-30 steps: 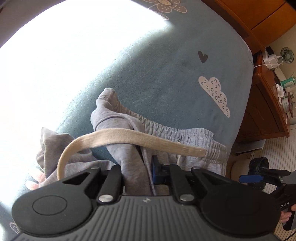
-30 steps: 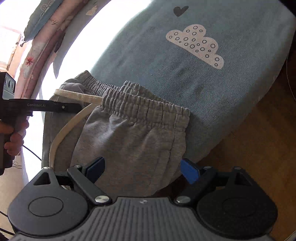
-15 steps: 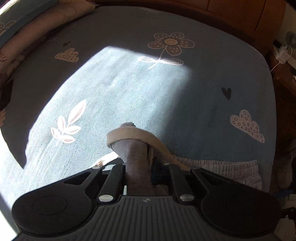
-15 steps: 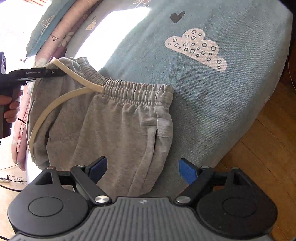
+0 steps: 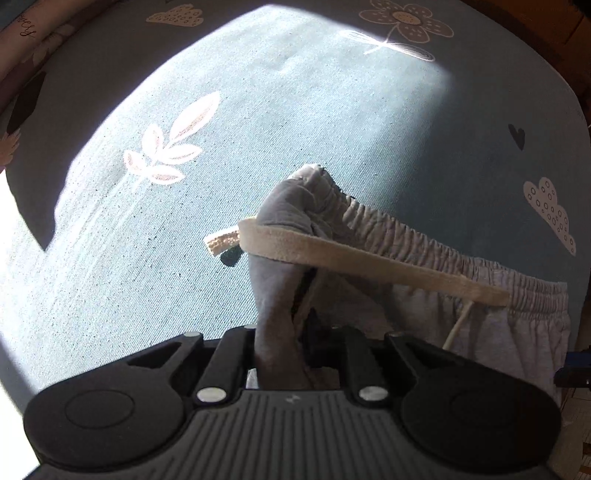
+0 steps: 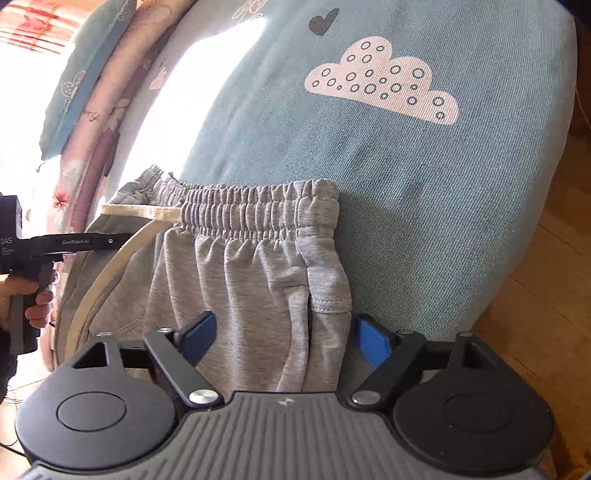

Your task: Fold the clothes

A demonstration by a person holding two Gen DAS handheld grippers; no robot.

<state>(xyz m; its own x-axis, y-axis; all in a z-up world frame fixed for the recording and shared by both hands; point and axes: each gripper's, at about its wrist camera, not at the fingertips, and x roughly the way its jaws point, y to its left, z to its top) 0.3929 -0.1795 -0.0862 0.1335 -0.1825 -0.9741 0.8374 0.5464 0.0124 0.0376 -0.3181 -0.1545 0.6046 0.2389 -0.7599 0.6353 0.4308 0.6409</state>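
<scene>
The grey sweatpants (image 6: 255, 280) lie on the blue-green bedcover (image 6: 424, 177), their gathered elastic waistband (image 6: 258, 214) stretched roughly level across the fabric, with the legs falling toward the camera over the near edge of the bed. A flat beige drawstring (image 5: 369, 260) leaves the waistband near its middle; in the left wrist view it runs as a taut band across the bunched cloth, and in the right wrist view a second length loops down in an arc along the pants' left side. The left gripper (image 5: 291, 332) has its jaws pressed almost together, pinching a raised fold of the grey cloth by the waistband end, so that this corner stands up off the bedcover in a peak. The right gripper (image 6: 284, 339) sits at the pants' other side, by the pocket seam; its jaws have just been closing, and the cloth lies between the blue pads (image 6: 373, 343), but the pads still stand apart from it on both sides. From the right wrist view the left gripper shows as a black tool held in a hand (image 6: 26, 299) at the far left. The bedcover is printed with a white cloud (image 6: 380, 85), a dark heart (image 6: 321, 22), a leaf sprig (image 5: 170, 147) and a flower (image 5: 406, 22), with a bright patch of sun across it. Pink and blue pillows (image 6: 96, 92) lie along the far side, and a wooden floor (image 6: 546, 277) shows beyond the bed's edge on the right.
</scene>
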